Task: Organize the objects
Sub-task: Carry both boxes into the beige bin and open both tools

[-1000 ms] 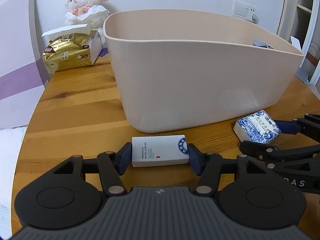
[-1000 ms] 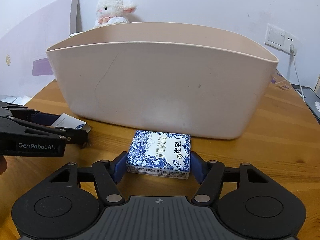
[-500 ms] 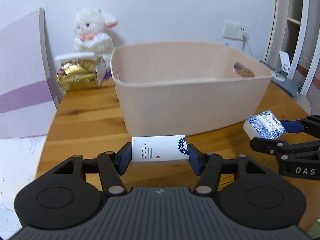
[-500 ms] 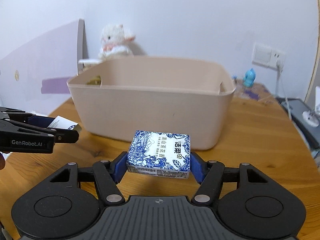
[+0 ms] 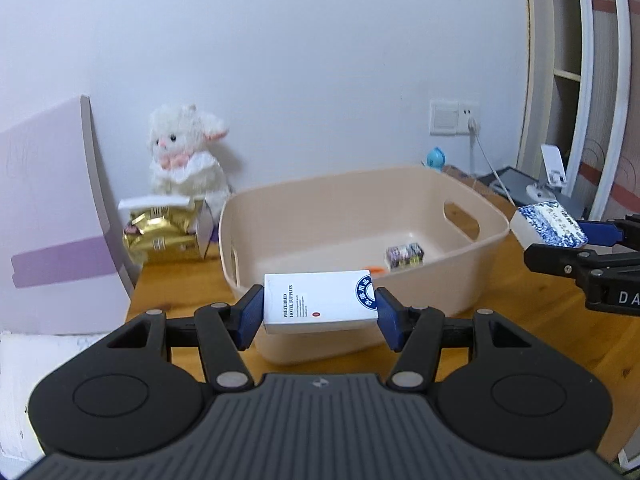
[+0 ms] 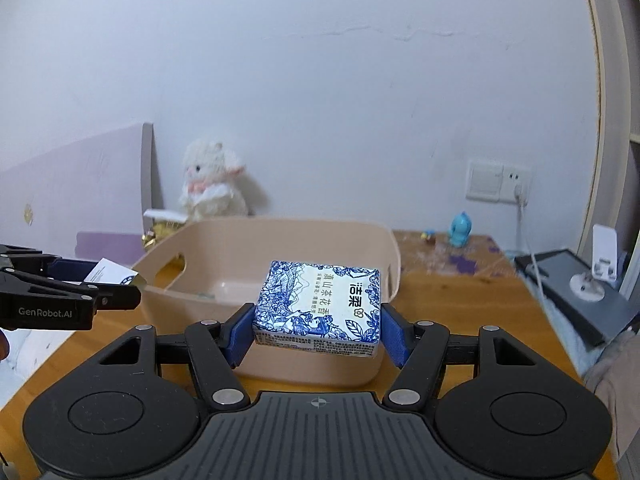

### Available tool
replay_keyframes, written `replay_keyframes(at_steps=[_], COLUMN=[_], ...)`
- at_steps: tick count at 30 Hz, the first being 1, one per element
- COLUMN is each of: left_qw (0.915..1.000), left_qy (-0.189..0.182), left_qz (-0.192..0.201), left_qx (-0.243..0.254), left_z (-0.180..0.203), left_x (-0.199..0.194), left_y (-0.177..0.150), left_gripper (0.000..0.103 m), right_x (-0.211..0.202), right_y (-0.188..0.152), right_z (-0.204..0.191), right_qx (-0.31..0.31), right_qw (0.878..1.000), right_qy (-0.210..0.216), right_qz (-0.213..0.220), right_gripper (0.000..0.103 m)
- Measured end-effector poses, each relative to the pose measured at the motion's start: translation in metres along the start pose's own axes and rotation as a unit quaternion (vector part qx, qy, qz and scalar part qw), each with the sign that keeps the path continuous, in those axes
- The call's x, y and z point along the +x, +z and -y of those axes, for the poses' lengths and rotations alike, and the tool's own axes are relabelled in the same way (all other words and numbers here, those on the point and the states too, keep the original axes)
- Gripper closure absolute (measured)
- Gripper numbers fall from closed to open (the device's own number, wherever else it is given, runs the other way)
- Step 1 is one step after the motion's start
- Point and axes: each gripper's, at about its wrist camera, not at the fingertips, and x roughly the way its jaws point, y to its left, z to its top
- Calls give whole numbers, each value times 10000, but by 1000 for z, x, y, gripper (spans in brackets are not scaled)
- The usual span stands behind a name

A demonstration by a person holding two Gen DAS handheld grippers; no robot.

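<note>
My left gripper (image 5: 319, 308) is shut on a white box (image 5: 320, 301) with a blue round logo, held in the air just in front of the beige plastic basket (image 5: 304, 216). Held by my right gripper (image 6: 318, 330), which is shut on it, a blue-and-white patterned tissue pack (image 6: 320, 305) hangs above the basket's (image 6: 384, 252) near rim. In the left wrist view that pack (image 5: 548, 227) hangs off the basket's right end. A small patterned item (image 5: 404, 255) and something orange lie on the basket floor.
Behind the basket at the left sit a white plush lamb (image 5: 184, 160) and a gold tissue package (image 5: 162, 232). A lilac board (image 5: 48, 240) leans at the left. A small blue figure (image 6: 460, 229), a cable and a dark flat device (image 6: 576, 292) occupy the right of the wooden table (image 6: 460, 312).
Both grippers have lifted their loads off the table and risen well above the basket rim, so the basket interior now shows. Both stay shut.
</note>
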Motion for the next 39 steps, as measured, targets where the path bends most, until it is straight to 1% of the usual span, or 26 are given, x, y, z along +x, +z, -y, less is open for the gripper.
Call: replay_keyframes(at_steps=[9,16,22,27,30,32,36,38,39], left_qw=[9999,9998,9984,9943,9910,9905,9868,9862,9860], left_qy=[53,54,111,179,133,132,137,151,156], left_qz=[100,-165,-557,-1034,-1323,-1357,-1599,-1637,-1648], left_qx=[-20,23,54,174,173,178,202,211,190], left_z=[2,4,7,9,8,8,6,6,5], left_x=[27,80,126,159,174,177,188,189,189], left_y=[34,49,52,49,45,45,44,43,43], left_gripper=[42,42,42,42,42,42,42,41,41], right_x=[21,59,95,122,136,145,159,159,159], right_y=[24,35,39,37,35,32,26,25,25], right_z=[10,15,20,18,16,14,12,10,10], right_qx=[-41,-50,-79,-216,-321,-377,-466,-524,-526], right_qw=[9997,9998,9998,9986,9969,9955,9922,9917,9916], right_qy=[-69,-135,-157,-186,-173,-147,-126,-157,-159], right_qz=[228,143,-95,-455,-697,-859,-1147,-1160,-1173], right_gripper=[41,41,41,41,41,41,40,40,38])
